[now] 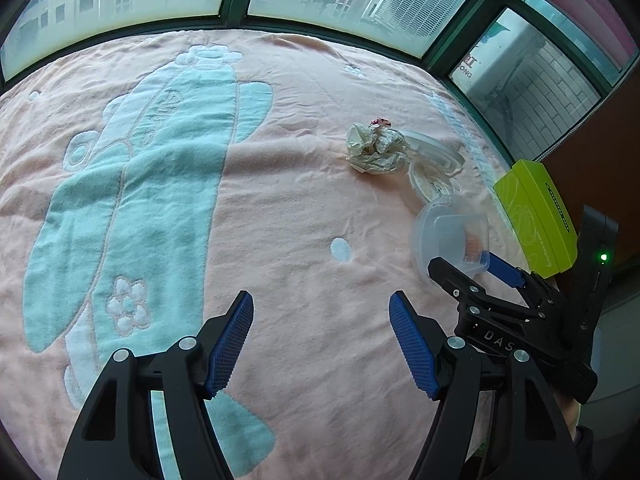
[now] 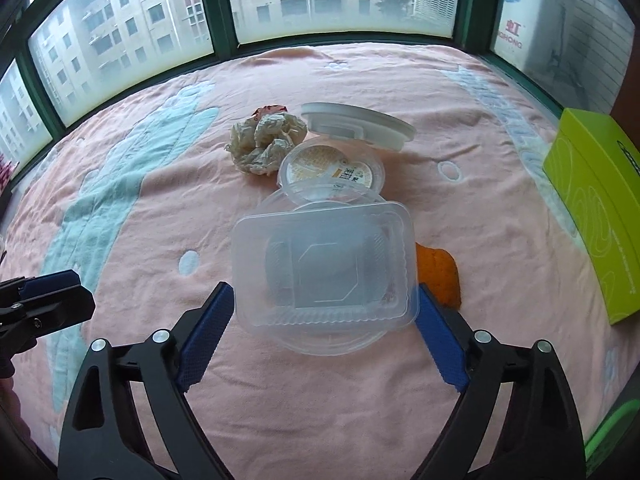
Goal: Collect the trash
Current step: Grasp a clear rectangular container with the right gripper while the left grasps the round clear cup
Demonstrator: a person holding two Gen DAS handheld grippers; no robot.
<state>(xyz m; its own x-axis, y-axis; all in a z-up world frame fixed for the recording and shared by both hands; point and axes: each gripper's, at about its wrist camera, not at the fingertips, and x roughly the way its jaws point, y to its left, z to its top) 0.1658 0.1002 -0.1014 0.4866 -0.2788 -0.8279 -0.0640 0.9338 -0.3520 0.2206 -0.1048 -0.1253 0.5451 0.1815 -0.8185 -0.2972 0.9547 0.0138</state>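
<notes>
Your right gripper [image 2: 322, 320] sits over the pink bed cover [image 2: 320, 400], jaws spread wide around a clear rectangular plastic tray [image 2: 324, 264] — whether the pads press on it, you cannot tell. Your left gripper [image 1: 322, 344] hangs wide apart and empty. Beyond the tray lie a round lidded cup [image 2: 332, 170], a white lid [image 2: 356, 122] and crumpled paper [image 2: 264, 140] — a green box [image 2: 592, 216] stands at the bed's right edge.

Both wrist views look down, sharing the blanket [image 1: 280, 208].
</notes>
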